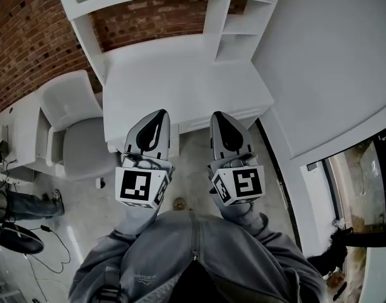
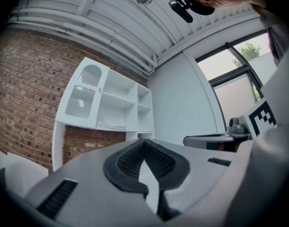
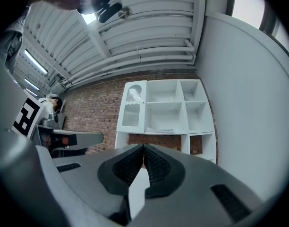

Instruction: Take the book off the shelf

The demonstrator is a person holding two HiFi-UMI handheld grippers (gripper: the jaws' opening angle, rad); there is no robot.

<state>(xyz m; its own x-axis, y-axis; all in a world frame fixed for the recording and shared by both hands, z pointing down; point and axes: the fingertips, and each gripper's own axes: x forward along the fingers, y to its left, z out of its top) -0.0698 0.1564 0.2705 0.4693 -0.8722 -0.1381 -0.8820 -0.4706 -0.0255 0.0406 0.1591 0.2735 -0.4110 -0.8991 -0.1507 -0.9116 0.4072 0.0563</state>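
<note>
Faintly, a flat, perhaps paperback book (image 3: 157,130) lies in boxy white shelf (image 3: 181,108).

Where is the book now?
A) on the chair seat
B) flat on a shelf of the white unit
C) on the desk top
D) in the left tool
B: the book lies flat in the white shelf unit, and the left tool is shut on nothing.

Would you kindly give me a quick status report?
Shut, empty: left hand-held gripper, right hand-held gripper. Book flat on shelf, untouched. Desk between.
</note>
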